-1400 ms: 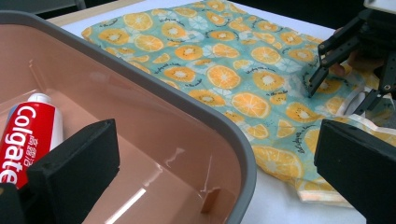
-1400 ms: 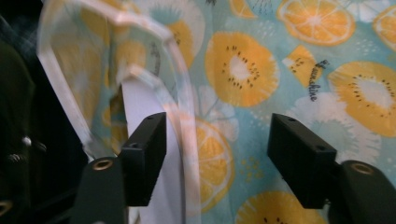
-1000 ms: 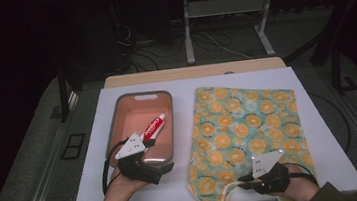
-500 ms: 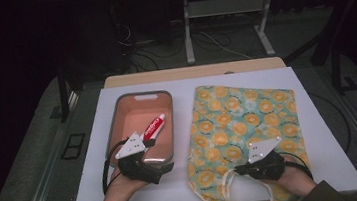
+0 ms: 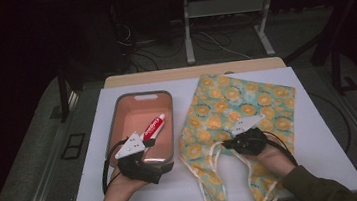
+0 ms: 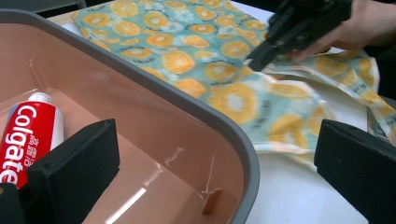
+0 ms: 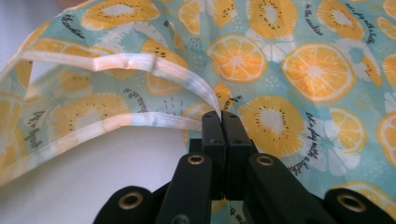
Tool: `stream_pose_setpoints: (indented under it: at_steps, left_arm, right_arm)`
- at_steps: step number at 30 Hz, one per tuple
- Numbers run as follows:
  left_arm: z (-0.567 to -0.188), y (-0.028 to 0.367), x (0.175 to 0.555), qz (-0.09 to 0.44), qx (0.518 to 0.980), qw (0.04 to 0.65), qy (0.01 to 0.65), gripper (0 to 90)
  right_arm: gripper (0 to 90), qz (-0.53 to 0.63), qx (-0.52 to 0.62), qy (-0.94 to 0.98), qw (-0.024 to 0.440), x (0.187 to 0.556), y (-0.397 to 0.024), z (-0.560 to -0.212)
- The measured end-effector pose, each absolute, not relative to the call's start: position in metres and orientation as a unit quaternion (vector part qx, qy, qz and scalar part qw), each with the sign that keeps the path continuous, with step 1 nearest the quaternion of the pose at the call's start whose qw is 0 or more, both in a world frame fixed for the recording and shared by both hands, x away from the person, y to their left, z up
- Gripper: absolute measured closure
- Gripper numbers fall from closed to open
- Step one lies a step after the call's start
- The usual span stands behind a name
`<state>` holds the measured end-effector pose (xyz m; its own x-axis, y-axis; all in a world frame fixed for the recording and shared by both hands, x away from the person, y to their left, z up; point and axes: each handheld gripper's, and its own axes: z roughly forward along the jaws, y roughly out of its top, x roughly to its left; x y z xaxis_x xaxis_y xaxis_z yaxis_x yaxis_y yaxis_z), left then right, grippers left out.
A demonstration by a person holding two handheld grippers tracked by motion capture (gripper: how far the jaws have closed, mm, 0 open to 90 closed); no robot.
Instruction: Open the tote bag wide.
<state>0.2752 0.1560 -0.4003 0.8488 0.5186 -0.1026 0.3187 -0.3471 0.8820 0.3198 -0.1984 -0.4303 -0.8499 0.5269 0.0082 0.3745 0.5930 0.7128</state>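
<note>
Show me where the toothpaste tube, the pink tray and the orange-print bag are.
toothpaste tube (image 5: 153,128), high view, red middle of the tube.
pink tray (image 6: 201,113), left gripper view, grey rim.
orange-print bag (image 5: 247,101), high view, flat printed cloth.

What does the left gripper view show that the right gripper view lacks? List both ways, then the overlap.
Left gripper view: a pink tray holding a toothpaste tube, with the open left gripper straddling its wall. Right gripper view: the shut right gripper pinching a white hem. Both: the orange-print bag and the right gripper.
</note>
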Motion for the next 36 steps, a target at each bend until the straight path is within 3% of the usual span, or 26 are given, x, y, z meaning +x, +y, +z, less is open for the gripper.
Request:
stream_pose_setpoints:
  at_steps: [7,10,15,26,36]
  left_arm:
    - [-0.400,0.156,0.275,0.098,0.815,0.511,0.256,0.0]
    - [-0.400,0.156,0.275,0.098,0.815,0.511,0.256,0.0]
    - [-0.400,0.156,0.275,0.098,0.815,0.511,0.257,0.0]
    - [-0.400,0.156,0.275,0.098,0.816,0.509,0.257,0.0]
    - [-0.401,0.155,0.276,0.099,0.816,0.508,0.259,0.0]
  right_arm:
    - [86.4,0.365,0.254,0.890,0.099,0.331,-0.185,-0.439]
    - [61.6,0.385,0.255,0.882,0.090,0.327,-0.190,-0.431]
    - [50.8,0.413,0.235,0.877,0.065,0.307,-0.199,-0.412]
    - [45.0,0.417,0.144,0.897,0.000,0.242,-0.185,-0.406]
    - [43.6,0.373,0.102,0.921,-0.054,0.222,-0.166,-0.428]
